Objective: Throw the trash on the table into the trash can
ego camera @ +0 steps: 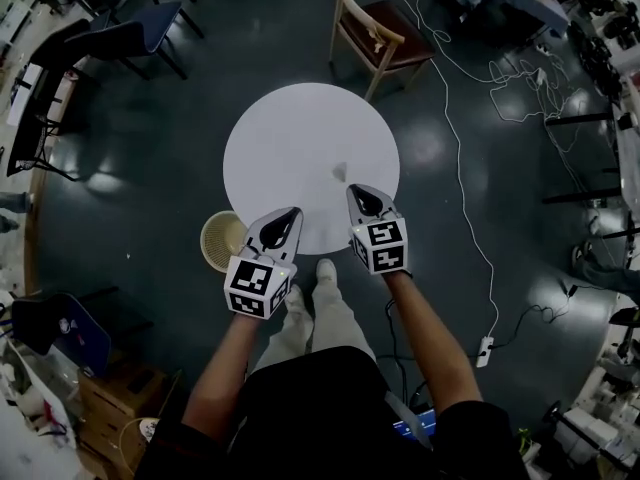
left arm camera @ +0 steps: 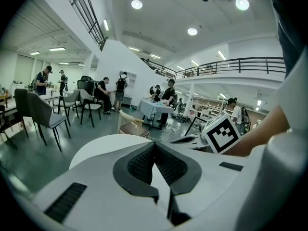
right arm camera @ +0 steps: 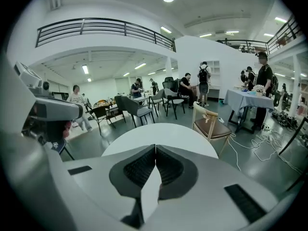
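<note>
**Both grippers shut, empty**

We hold the left gripper (ego camera: 293, 214) and the right gripper (ego camera: 354, 192) over the near rim of the round white table (ego camera: 300, 128), each with its jaws pressed together on nothing. The woven trash can (ego camera: 222, 240) stands on the floor just beside our left gripper. A small grey scrap (ego camera: 340, 172) lies on the table just beyond the right gripper. Past the table stands a wooden chair (ego camera: 375, 30).

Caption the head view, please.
Shut, empty left gripper and right gripper hover at the edge of the round white table, trash can alongside.
</note>
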